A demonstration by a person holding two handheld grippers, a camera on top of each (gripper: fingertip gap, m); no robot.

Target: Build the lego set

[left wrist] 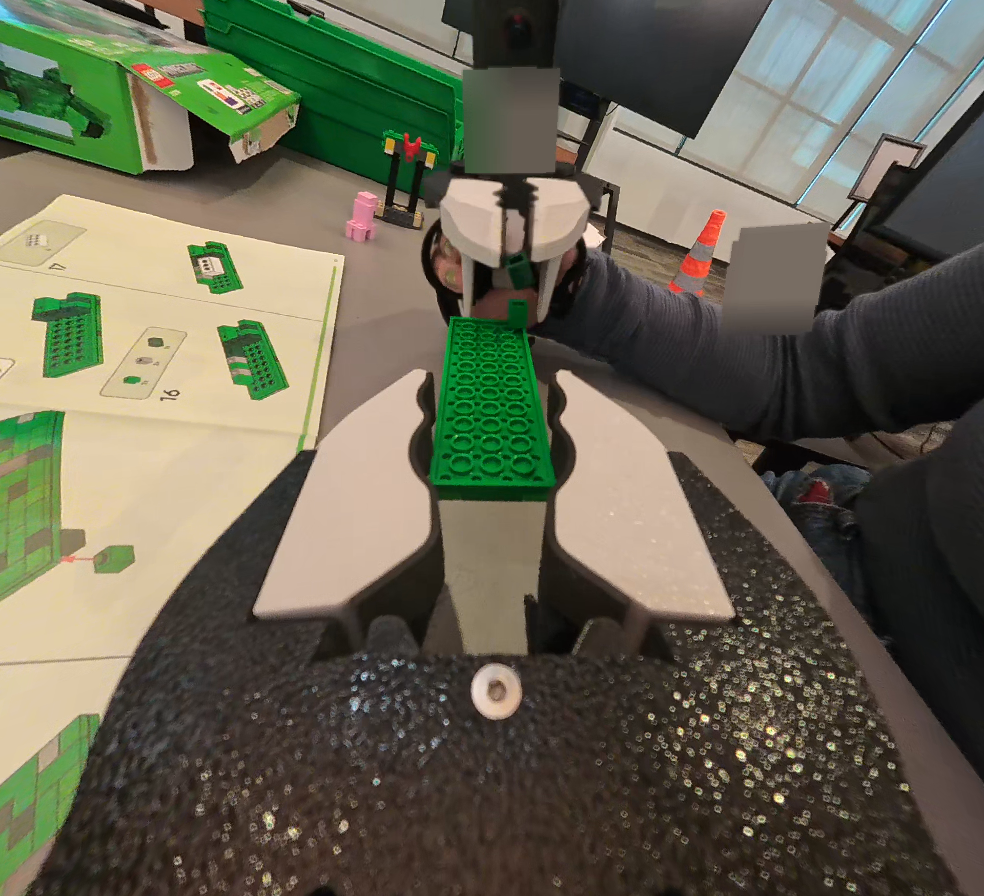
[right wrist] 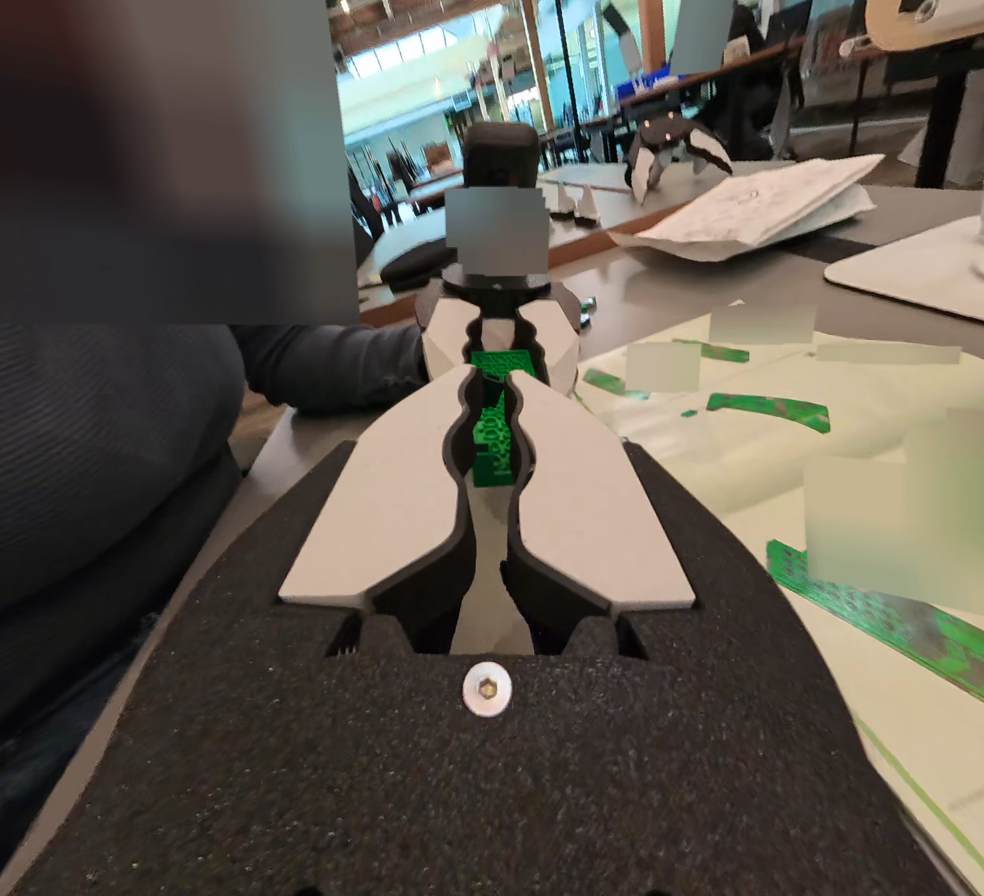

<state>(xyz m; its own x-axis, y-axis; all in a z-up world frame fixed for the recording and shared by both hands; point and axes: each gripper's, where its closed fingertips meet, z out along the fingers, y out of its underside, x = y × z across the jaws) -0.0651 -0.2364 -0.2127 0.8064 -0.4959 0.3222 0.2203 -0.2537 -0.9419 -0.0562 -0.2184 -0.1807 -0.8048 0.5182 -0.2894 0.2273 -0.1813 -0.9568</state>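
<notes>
A long green studded plastic plate (left wrist: 492,412) is clamped at its near end by the left gripper (left wrist: 492,391). At the plate's far end, a small dark-green brick (left wrist: 519,271) is pinched by the right gripper (left wrist: 506,284).

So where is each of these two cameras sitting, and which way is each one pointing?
Left wrist view: sits on the left gripper, looks along the green plate it clamps, toward the right gripper holding a small green brick; a dark sleeve shows.
Right wrist view: sits on the right gripper, looks back at the left gripper; a sleeve shows too.
Shared: the two face each other; both show the green plate and the instruction booklet.
</notes>
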